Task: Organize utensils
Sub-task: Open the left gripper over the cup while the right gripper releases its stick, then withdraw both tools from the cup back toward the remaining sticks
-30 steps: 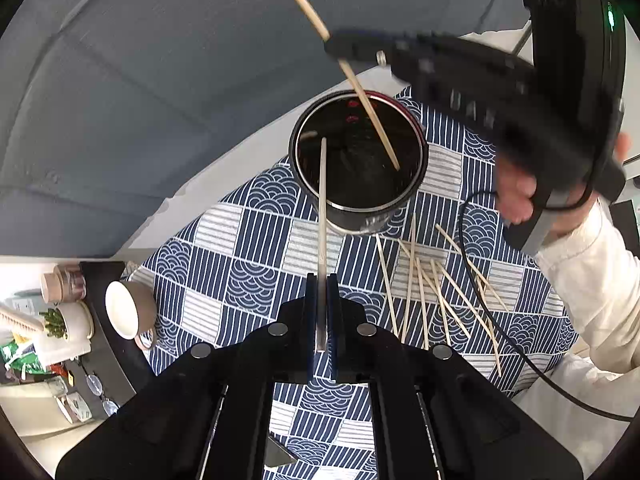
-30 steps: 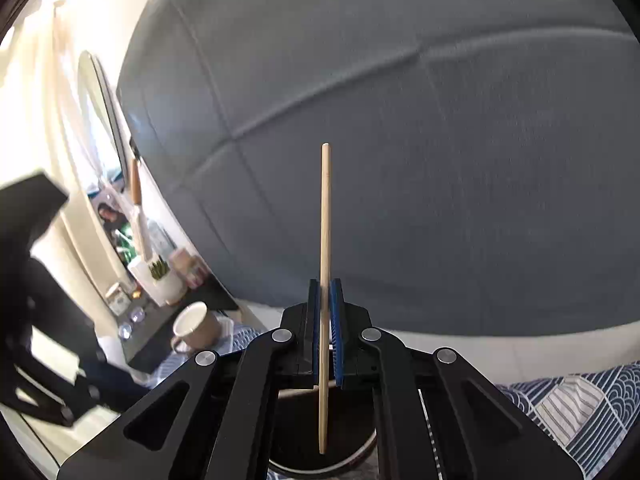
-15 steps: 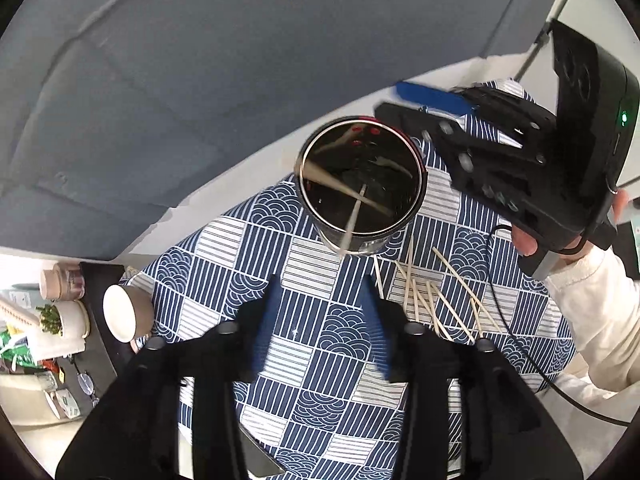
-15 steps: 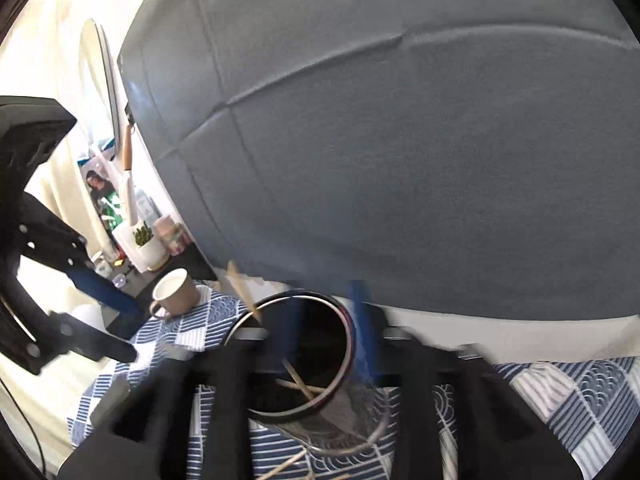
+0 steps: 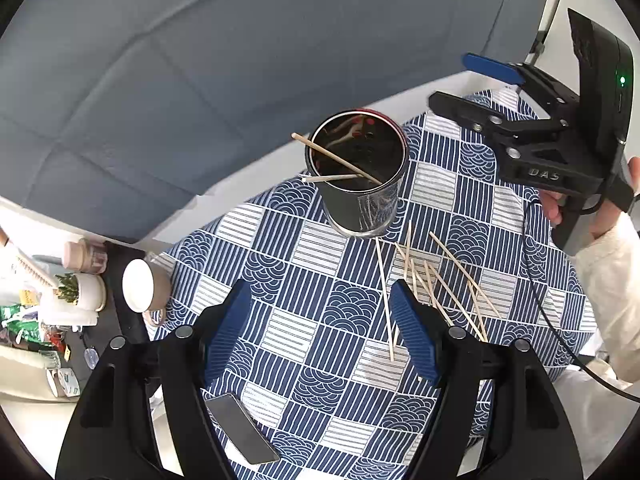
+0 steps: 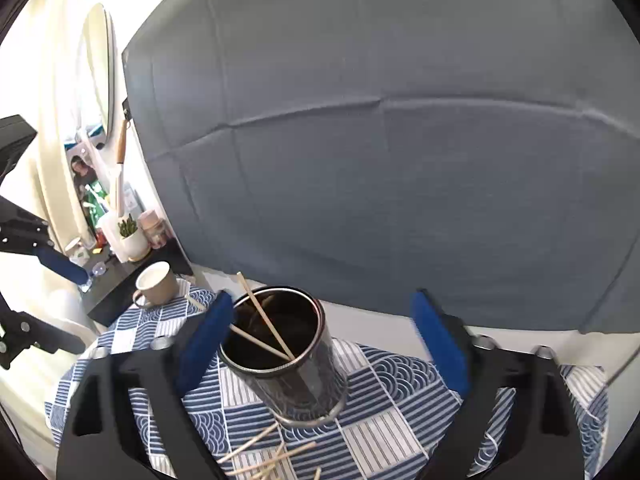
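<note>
**Both grippers empty above the sticks**

The left gripper point(image 5: 320, 328) is seen with its jaws spread wide and nothing between the pads; the jaws have just been opening, and only cloth point(image 5: 280, 288) shows in the gap. The right gripper point(image 6: 320, 344) is likewise wide apart and empty, its jaws also having just been opening, with the cup point(image 6: 284, 360) framed between and below its fingers.

Two sticks point(image 5: 340, 160) are already lodged in the cup point(image 5: 360, 176), leaning on its rim with their ends poking out on the side away from the right gripper. The loose sticks point(image 5: 436, 280) are left on the cloth, just beside the left gripper's right finger and on the near side of the cup. One long stick point(image 5: 385, 300) lies closest to that finger, almost touching it in the left wrist view.

The coming pick is judged to turn on this: the pile lies to the right of the left gripper's gap, not inside it, so a sideways shift would be needed. The long axes run roughly along the gripper's pointing line, fanned slightly, so the jaws already close across them. From the right gripper, the pile is seen low, beneath the fingers and nearer than the cup. The left gripper is judged the nearer of the two.
</note>
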A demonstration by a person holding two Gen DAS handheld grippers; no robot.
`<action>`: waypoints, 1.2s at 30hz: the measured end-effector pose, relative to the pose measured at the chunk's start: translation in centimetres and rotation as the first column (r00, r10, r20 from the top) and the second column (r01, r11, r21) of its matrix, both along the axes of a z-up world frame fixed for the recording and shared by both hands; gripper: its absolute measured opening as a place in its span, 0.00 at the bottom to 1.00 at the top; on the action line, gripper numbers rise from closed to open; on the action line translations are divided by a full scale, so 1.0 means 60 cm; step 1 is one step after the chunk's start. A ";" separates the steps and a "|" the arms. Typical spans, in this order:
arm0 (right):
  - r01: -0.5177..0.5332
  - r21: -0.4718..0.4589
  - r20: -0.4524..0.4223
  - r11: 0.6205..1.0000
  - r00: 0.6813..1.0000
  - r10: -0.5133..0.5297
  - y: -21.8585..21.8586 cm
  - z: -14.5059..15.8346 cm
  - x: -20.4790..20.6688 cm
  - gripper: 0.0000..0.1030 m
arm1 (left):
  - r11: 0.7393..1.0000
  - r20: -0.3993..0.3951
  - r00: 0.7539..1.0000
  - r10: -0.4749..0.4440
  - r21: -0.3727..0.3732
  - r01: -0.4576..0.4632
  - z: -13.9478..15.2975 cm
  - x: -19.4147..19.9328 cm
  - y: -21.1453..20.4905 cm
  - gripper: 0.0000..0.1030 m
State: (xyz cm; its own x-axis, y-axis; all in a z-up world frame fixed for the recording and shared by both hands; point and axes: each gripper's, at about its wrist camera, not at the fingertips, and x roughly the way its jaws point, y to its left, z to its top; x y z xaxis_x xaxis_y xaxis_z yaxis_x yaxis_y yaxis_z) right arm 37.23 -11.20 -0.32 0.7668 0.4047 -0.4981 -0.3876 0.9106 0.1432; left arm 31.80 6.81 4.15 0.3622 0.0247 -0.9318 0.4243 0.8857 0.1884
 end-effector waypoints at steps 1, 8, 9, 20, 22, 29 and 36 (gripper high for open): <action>0.008 -0.010 0.007 1.000 1.000 -0.007 -0.003 0.007 -0.010 0.85 | 1.000 0.010 1.000 0.005 -0.015 -0.005 0.004 -0.008 0.002 0.71; -0.007 -0.041 -0.015 0.999 1.000 0.007 -0.024 0.037 -0.060 0.85 | 0.993 0.116 0.991 0.062 -0.111 -0.049 0.016 -0.062 0.028 0.88; -0.014 -0.048 -0.015 0.999 1.000 0.013 -0.027 0.039 -0.069 0.85 | 0.991 0.124 0.990 0.068 -0.124 -0.052 0.015 -0.068 0.030 0.89; -0.107 -0.257 -0.055 0.960 0.994 0.096 -0.024 0.028 -0.171 0.86 | 0.962 0.205 0.972 0.120 -0.267 -0.062 -0.029 -0.154 0.046 0.94; -0.095 -0.273 -0.053 0.957 0.995 0.084 -0.023 0.017 -0.188 0.86 | 0.952 0.214 0.970 0.117 -0.303 -0.048 -0.036 -0.165 0.043 0.94; -0.077 -0.251 -0.135 0.965 0.990 0.044 -0.015 -0.055 -0.213 0.88 | 0.914 0.212 0.965 0.151 -0.401 -0.055 -0.097 -0.184 0.033 0.94; -0.113 -0.210 -0.300 0.971 0.953 0.046 0.007 -0.153 -0.196 0.88 | 0.884 0.161 0.968 0.191 -0.457 -0.099 -0.174 -0.158 0.049 0.94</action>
State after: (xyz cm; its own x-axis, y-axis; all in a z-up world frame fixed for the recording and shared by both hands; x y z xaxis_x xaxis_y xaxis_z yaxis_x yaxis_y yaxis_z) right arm 25.46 -10.81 -9.52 0.5451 0.3118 -0.7783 -0.4318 0.9001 0.0582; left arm 22.32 9.78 -6.29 0.5622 -0.3060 -0.7683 0.2801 0.9446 -0.1713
